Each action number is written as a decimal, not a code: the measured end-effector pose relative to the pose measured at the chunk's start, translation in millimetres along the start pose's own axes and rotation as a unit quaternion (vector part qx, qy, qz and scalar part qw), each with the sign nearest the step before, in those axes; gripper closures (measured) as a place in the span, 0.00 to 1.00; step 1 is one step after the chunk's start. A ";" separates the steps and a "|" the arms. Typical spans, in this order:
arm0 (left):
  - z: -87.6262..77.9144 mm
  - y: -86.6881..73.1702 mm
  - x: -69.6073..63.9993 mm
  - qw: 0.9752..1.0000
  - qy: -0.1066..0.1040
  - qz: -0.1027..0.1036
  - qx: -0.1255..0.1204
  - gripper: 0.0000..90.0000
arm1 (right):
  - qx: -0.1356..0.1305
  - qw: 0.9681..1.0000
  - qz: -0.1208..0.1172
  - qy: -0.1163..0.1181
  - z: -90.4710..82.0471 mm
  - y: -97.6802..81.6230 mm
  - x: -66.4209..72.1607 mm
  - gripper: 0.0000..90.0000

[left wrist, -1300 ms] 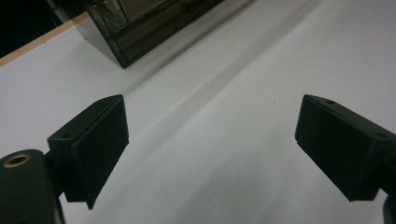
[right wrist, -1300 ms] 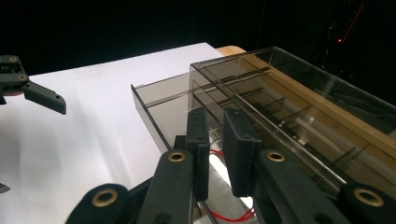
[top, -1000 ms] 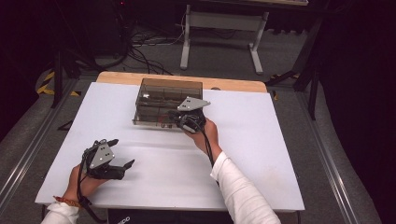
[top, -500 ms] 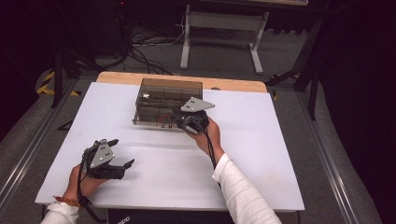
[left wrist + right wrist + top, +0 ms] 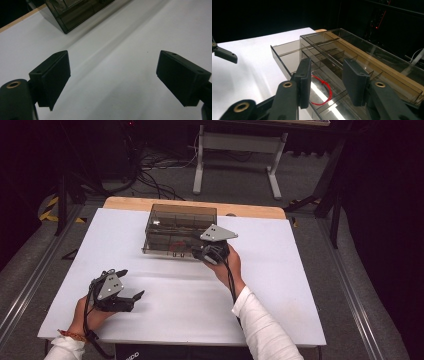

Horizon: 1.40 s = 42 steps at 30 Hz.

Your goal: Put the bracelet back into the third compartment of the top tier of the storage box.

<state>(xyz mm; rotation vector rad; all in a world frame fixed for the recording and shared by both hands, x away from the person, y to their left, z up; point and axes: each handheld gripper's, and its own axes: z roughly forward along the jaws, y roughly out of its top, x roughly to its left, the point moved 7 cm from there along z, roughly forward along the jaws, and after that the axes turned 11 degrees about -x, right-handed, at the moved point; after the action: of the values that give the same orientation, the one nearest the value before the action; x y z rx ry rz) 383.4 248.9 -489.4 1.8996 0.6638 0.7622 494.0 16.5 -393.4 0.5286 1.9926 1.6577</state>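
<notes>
Since a second ago the right claw (image 5: pixel 325 82) has edged closer over the smoky organizer box (image 5: pixel 180 227), jaws parted around its open drawer (image 5: pixel 287 60), a red loop (image 5: pixel 322 91) just beyond (likely the target). Left claw (image 5: pixel 112 77) idles open on the white tabletop (image 5: pixel 280 285).

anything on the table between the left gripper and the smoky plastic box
Nothing: in the high view the white table is bare between the left gripper and the box; the left gripper view shows the same.
</notes>
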 end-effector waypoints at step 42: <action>-4.0 2.1 0.6 1.000 0.000 0.001 -0.005 0.15 | 0.150 0.987 0.045 -0.022 51.3 -29.3 -14.7 1.00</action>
<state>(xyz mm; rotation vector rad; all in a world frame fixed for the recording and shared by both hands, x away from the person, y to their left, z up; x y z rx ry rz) 381.1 250.8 -485.9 1.8915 0.6581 0.7646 536.7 43.1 -427.6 0.7658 2.2284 1.3861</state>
